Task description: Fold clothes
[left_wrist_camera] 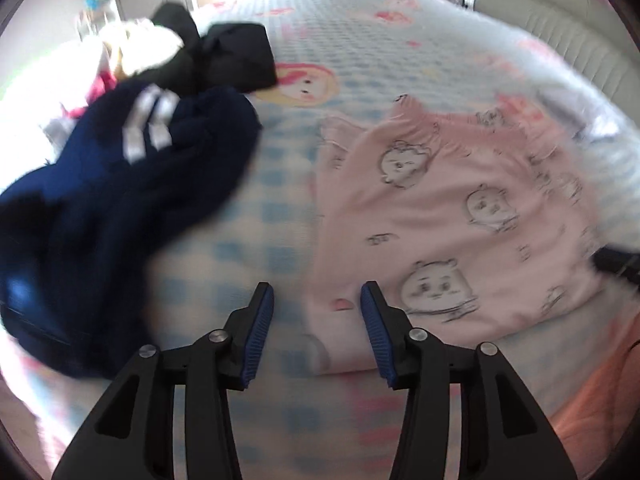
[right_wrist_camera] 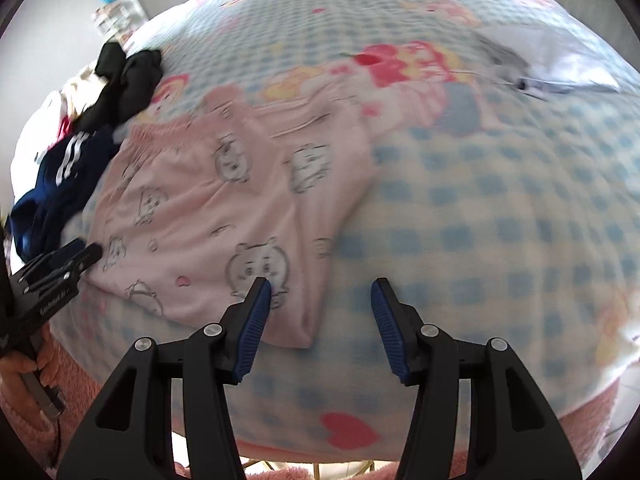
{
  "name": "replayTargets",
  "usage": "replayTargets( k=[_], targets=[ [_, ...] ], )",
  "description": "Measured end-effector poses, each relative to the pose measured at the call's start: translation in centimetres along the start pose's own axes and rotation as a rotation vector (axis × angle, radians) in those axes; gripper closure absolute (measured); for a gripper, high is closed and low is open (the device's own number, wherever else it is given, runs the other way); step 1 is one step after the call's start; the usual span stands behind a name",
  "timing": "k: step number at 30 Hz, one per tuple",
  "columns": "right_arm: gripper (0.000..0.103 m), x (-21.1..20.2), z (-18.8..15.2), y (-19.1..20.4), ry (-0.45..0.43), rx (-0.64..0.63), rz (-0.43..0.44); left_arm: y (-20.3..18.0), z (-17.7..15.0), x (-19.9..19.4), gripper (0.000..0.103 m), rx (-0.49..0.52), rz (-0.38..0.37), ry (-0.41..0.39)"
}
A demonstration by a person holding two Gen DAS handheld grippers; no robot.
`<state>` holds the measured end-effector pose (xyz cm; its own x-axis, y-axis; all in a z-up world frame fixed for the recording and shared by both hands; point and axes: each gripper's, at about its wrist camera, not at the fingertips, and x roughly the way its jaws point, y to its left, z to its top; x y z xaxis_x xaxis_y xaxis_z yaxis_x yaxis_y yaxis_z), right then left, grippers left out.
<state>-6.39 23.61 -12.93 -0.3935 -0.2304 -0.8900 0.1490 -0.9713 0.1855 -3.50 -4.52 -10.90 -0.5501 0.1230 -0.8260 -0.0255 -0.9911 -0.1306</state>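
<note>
Pink garment (right_wrist_camera: 208,216) with small cartoon faces lies flat on the bed (right_wrist_camera: 480,208), near the edge where we stand. Its gathered waistband is at the far side and its near hem is towards us, so the long axis seems to run away from us, a little slanted.

Our left gripper (left_wrist_camera: 317,312) hovers over the near left corner of this garment, fingers spread and holding nothing. Our right gripper (right_wrist_camera: 321,308) hovers over the near right corner, where a folded edge ends in a point; its fingers are also spread and empty. Each gripper is therefore close to its own corner, and neither is clearly nearer.

The garment looks already doubled along its right edge, so this scene fits either a fold half made or a finished piece just released. A navy garment (left_wrist_camera: 120,200) with white stripes and black clothes (left_wrist_camera: 224,56) lie crumpled to the left.
</note>
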Motion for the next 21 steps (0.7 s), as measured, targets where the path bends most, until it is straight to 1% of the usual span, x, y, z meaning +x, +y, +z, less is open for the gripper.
replayTargets(
  k=[2,4,6,7,8,10,11,12,13,16,17,21],
  targets=[
    [0.049,-0.4,0.1,-0.6,-0.011,0.037,0.031,-0.3,0.1,-0.5,0.056,-0.004,-0.027,-0.013],
    [0.045,-0.2,0.4,-1.4,-0.004,0.087,0.108,-0.6,0.1,-0.9,0.056,-0.009,-0.054,-0.026],
    [0.044,0.7,0.5,-1.6,0.022,0.107,0.167,-0.9,0.2,-1.4,0.056,-0.013,-0.082,-0.039],
    [0.043,1.3,0.6,-1.6,0.036,0.116,0.197,-1.0,0.2,-1.6,0.056,-0.014,-0.094,-0.046],
    [0.043,1.6,0.6,-1.5,0.044,0.120,0.203,-1.5,0.1,-1.7,0.056,0.002,-0.085,-0.049],
    [0.043,2.1,1.0,-1.2,0.048,0.115,0.200,-3.1,-0.1,-1.3,0.058,0.087,-0.025,-0.049],
    [0.043,2.1,1.2,-0.9,0.038,0.102,0.208,-3.6,-0.1,-1.2,0.058,0.111,-0.025,-0.049],
    [0.049,2.2,1.4,-0.7,0.031,0.096,0.211,-3.8,0.0,-1.2,0.058,0.109,-0.050,-0.047],
    [0.064,2.3,1.6,-0.5,0.027,0.086,0.216,-3.8,0.1,-1.2,0.058,0.089,-0.097,-0.039],
    [0.082,1.8,2.2,0.3,-0.002,0.058,0.259,-3.6,0.5,-1.1,0.058,0.032,-0.194,-0.015],
    [0.083,1.4,2.4,0.8,-0.015,0.047,0.278,-3.7,0.8,-1.0,0.058,0.014,-0.228,-0.007],
    [0.084,0.3,3.0,2.8,-0.060,-0.009,0.345,-4.4,2.9,-0.7,0.058,-0.044,-0.379,0.006]
  ],
)
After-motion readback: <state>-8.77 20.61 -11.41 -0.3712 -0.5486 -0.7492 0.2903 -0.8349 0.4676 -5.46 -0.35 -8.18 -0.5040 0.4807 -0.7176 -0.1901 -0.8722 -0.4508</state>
